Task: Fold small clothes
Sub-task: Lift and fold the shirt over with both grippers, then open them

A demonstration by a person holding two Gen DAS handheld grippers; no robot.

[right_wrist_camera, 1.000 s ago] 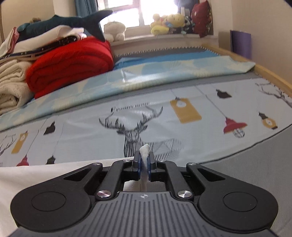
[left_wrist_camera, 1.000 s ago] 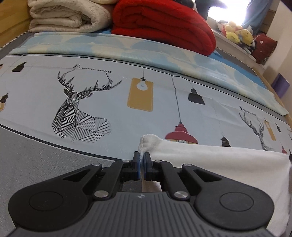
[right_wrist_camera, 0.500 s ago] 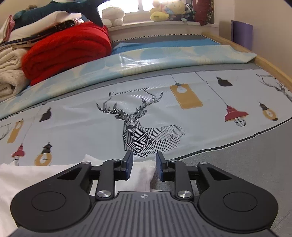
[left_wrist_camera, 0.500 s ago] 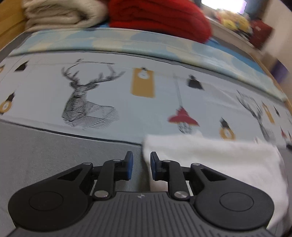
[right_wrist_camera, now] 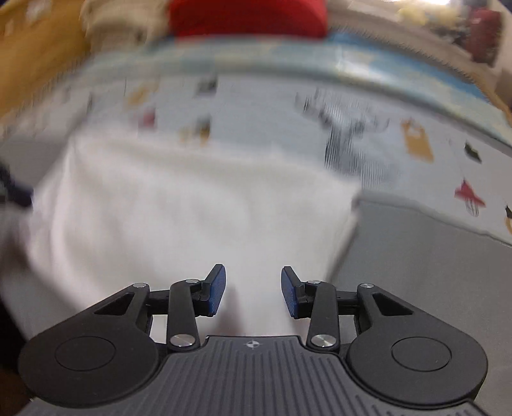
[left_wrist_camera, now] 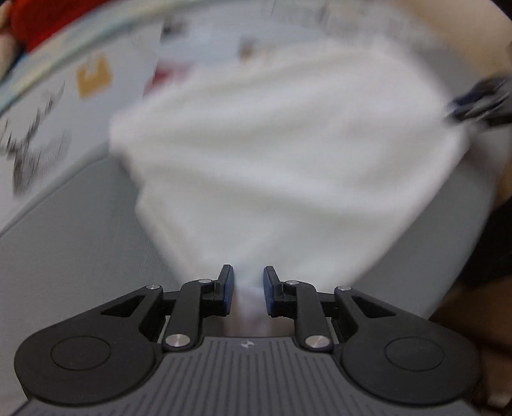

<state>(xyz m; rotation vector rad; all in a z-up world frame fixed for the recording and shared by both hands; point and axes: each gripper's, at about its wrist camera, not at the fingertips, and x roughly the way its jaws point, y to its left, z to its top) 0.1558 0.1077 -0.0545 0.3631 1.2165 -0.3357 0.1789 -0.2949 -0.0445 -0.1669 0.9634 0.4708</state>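
Note:
A white garment (left_wrist_camera: 288,153) lies folded on the bed; it also shows in the right wrist view (right_wrist_camera: 179,211). Both views are blurred by motion. My left gripper (left_wrist_camera: 247,288) is open, its jaws apart over the garment's near edge, with white cloth showing between them. My right gripper (right_wrist_camera: 253,288) is open wider, above the garment's near edge on its right side. The right gripper shows as a dark blur at the far right of the left wrist view (left_wrist_camera: 480,102). Neither gripper holds the cloth.
The bed has a grey sheet (right_wrist_camera: 416,256) and a pale cover printed with deer and lamps (right_wrist_camera: 352,128). A red blanket (right_wrist_camera: 249,16) and cream blankets (right_wrist_camera: 112,19) are stacked at the far side. A wooden bed frame (right_wrist_camera: 32,57) stands at left.
Both grippers let go of the garment's corners, opened, and drew back and tilted down. The garment now lies flat in front of them. Both cameras are moving fast.

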